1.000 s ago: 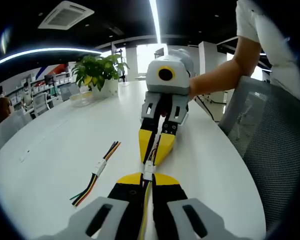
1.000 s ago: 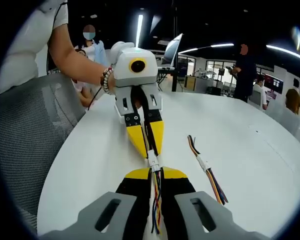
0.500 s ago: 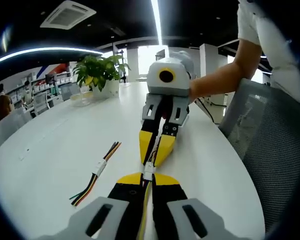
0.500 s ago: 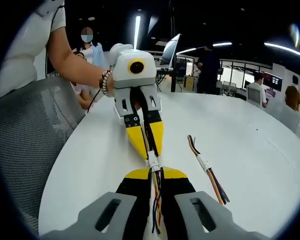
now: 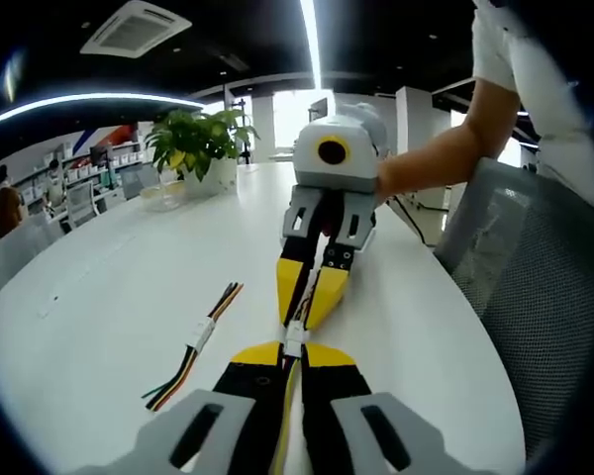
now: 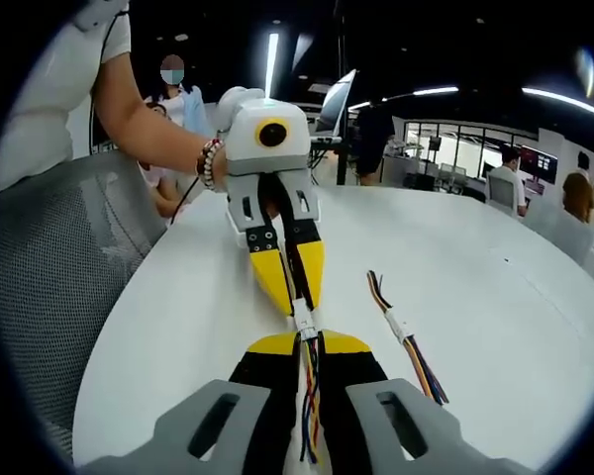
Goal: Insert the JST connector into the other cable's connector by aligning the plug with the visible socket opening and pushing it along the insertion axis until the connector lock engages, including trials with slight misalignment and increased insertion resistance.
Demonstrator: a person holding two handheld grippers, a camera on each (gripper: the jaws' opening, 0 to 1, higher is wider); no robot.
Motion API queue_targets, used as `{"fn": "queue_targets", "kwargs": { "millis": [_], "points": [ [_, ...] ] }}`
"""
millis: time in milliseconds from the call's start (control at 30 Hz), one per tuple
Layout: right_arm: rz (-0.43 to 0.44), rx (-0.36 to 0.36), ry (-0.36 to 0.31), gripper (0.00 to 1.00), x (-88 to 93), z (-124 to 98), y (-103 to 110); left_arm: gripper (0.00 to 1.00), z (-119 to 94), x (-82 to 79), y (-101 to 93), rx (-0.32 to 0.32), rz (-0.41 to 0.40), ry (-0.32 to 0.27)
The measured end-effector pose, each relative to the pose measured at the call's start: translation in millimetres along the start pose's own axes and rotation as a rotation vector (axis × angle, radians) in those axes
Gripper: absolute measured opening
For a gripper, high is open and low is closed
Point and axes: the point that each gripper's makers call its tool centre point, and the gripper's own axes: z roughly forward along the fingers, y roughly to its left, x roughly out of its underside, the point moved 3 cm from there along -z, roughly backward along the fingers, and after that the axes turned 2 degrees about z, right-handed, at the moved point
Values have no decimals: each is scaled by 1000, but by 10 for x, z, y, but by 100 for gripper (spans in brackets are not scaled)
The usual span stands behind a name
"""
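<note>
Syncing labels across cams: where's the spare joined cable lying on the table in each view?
Left gripper view: spare cable lies lower left on the white table, left of the jaws.
Right gripper view: spare cable lies right of centre, right of the jaws.
Shared landmark: the white connector pair between the two grippers' yellow tips.

White JST connector (image 5: 294,337) sits joined between two multicoloured cables (image 6: 308,396).

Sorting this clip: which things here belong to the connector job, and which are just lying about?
In the job: left gripper; right gripper; white connector joining their two cables.

Lying about: spare joined cable on the table; potted plant; mesh chair.
</note>
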Motion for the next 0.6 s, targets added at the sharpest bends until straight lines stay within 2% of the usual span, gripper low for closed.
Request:
{"fn": "queue_targets", "kwargs": {
  "millis": [267,600],
  "points": [
    [-2,34,-10,3,-51,-54,-166,0,47,-79,141,-14,-2,-14],
    [7,58,-20,3,-53,-5,-356,0,80,-51,326,-40,-22,-11]
  ]
}}
